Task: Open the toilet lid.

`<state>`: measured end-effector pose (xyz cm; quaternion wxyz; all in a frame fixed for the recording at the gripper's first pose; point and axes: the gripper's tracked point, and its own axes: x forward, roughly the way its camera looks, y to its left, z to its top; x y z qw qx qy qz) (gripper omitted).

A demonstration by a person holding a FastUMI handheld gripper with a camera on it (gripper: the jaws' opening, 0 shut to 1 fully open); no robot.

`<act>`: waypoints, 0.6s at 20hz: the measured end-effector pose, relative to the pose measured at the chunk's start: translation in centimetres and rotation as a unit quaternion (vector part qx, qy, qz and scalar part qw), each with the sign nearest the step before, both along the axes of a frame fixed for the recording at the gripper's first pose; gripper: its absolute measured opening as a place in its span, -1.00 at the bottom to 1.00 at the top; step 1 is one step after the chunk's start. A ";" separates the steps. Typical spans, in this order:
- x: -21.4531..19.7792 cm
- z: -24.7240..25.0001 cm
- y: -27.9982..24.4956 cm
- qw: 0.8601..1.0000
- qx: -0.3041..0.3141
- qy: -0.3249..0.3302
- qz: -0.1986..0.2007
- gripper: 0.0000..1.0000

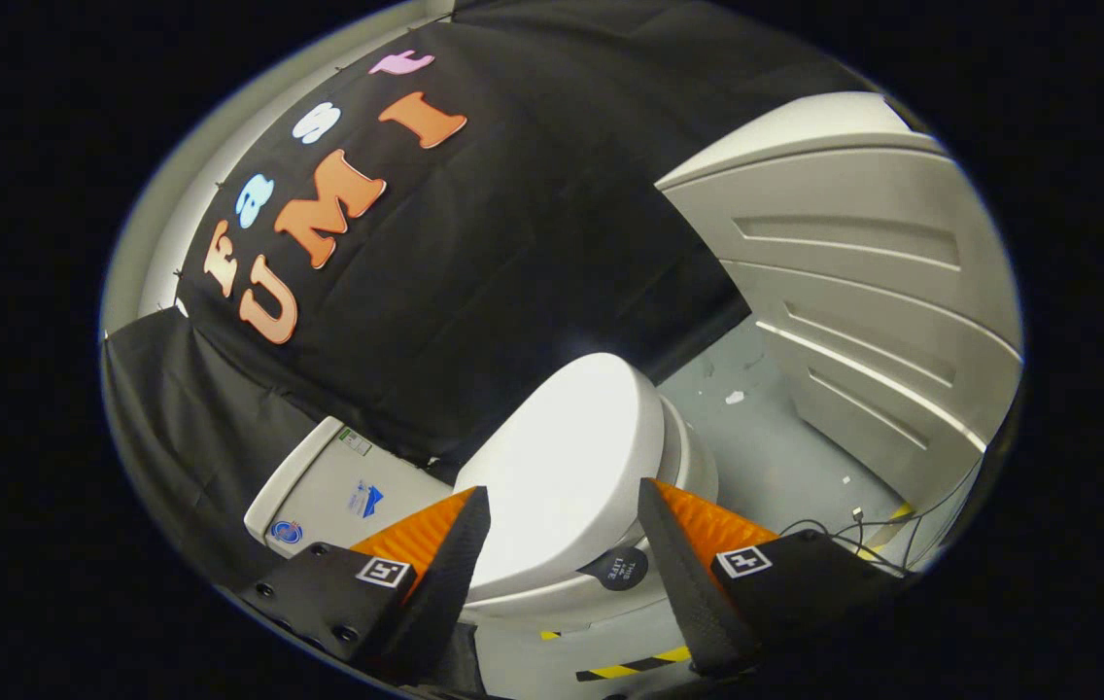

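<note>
The gripper [562, 544] is wide open and holds nothing, the closed toilet lid [567, 467] lies just ahead between its fingers, so a tilted approach may slip off its smooth edge.

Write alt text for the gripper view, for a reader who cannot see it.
A white toilet with its lid shut sits just ahead of the open gripper, whose fingers are spread apart and touch nothing. The cistern stands against a black cloth wall; beyond the toilet are grey floor and a pale panelled door.
</note>
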<state>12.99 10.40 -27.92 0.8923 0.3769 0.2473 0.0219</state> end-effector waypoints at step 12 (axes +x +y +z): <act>1.3 -5.2 1.3 0.988 0.142 0.030 -0.046 0.96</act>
